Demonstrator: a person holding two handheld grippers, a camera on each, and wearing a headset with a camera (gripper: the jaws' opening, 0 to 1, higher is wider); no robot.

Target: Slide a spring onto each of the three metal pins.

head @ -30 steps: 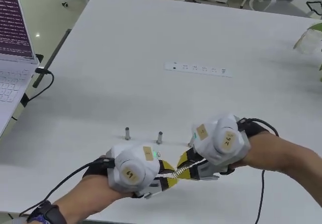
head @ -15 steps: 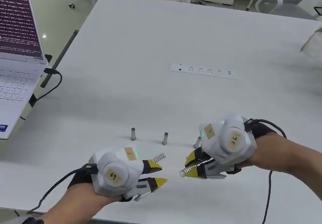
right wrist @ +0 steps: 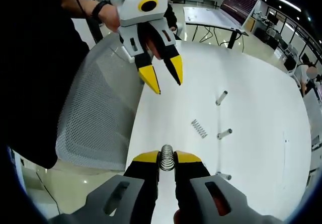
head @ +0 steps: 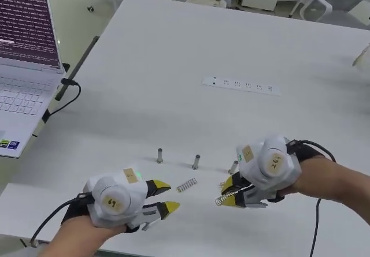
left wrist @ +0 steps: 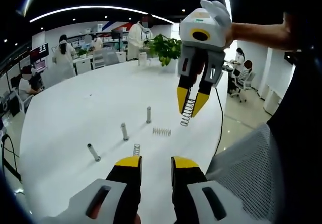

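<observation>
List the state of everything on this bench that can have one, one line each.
left gripper: jaws open, nothing between them.
right gripper: jaws shut on a spring.
loose spring: lying flat on the table, on no pin.
pins: upright, all three bare.
laptop: open, screen lit.

An open laptop (head: 26, 89) sits at the left of the white table (head: 173, 55), its screen purple with text and a black cable (head: 68, 83) plugged into its side. A white power strip (head: 245, 86) lies flat mid-table. Beyond the far edge stand what may be office chairs (head: 324, 0).
</observation>
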